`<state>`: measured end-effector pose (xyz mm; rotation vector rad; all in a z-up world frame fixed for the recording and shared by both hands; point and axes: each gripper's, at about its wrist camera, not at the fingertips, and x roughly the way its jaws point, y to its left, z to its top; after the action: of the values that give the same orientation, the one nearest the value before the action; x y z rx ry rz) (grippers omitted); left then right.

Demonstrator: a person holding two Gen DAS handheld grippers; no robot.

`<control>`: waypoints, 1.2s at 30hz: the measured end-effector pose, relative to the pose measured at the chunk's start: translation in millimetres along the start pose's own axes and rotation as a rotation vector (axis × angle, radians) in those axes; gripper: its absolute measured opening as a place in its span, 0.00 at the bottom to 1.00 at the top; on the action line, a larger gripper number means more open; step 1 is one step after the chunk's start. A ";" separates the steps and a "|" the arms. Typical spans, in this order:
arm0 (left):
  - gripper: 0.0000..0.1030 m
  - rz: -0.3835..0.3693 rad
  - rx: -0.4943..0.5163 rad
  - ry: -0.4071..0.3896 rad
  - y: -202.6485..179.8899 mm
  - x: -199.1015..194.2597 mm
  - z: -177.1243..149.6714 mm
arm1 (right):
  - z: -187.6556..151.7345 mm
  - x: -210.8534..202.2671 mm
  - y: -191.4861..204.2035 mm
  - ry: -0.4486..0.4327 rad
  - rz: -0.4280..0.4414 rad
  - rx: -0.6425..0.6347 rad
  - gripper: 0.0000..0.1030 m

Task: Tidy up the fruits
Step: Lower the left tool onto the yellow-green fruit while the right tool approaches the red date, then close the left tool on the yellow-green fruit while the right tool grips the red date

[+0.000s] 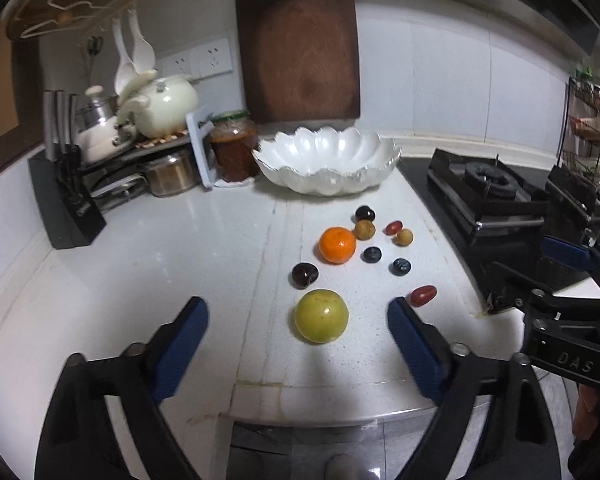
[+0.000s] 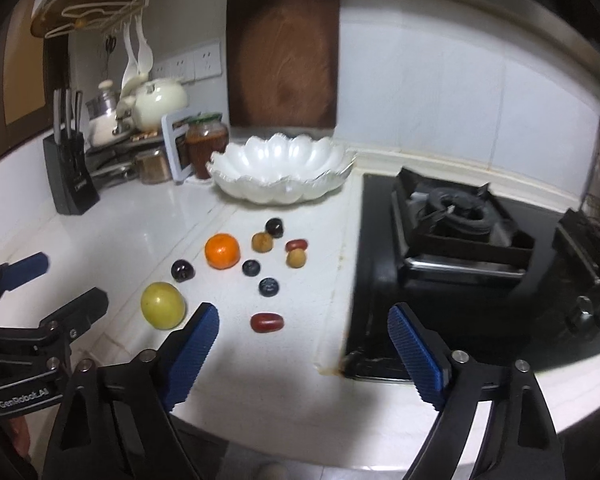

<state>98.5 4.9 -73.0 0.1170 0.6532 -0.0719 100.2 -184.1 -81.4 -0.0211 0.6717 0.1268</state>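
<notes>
In the left wrist view, the left tool is spread wide with nothing pinched. The green fruit sits on the counter between its fingers, not touching. The orange lies behind the green fruit, and the bowl farther back.

In the right wrist view, the right tool is spread too. The red fruit lies right of the green fruit, between the fingers.

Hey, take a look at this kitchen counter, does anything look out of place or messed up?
Only the fruit: the green fruit, orange, cherries, blueberries and small red ones lie loose on the countertop while the shell-shaped bowl behind them sits empty. Nothing looks spilled or broken.
</notes>
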 end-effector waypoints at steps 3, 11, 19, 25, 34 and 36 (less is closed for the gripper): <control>0.82 -0.031 0.004 0.033 1.0 17.9 -2.3 | -0.6 20.0 2.6 0.033 0.014 0.001 0.80; 0.74 -0.070 0.015 0.100 3.0 57.4 -9.0 | -6.2 65.1 12.9 0.124 0.056 -0.015 0.71; 0.69 -0.100 0.042 0.144 0.0 83.3 -14.0 | -11.6 92.0 17.4 0.182 0.076 -0.021 0.60; 0.62 -0.122 0.040 0.166 -1.0 93.1 -15.7 | -15.0 103.0 20.8 0.215 0.088 -0.025 0.55; 0.47 -0.157 0.029 0.209 -4.2 104.1 -13.3 | -15.2 109.8 19.7 0.232 0.098 -0.023 0.37; 0.47 -0.156 0.024 0.211 -4.6 104.7 -12.7 | -15.2 110.1 20.2 0.233 0.106 -0.025 0.32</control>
<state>173.4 -1.1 -147.3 0.0977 0.8714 -0.2199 173.6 -152.8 -161.3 -0.0242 0.9038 0.2371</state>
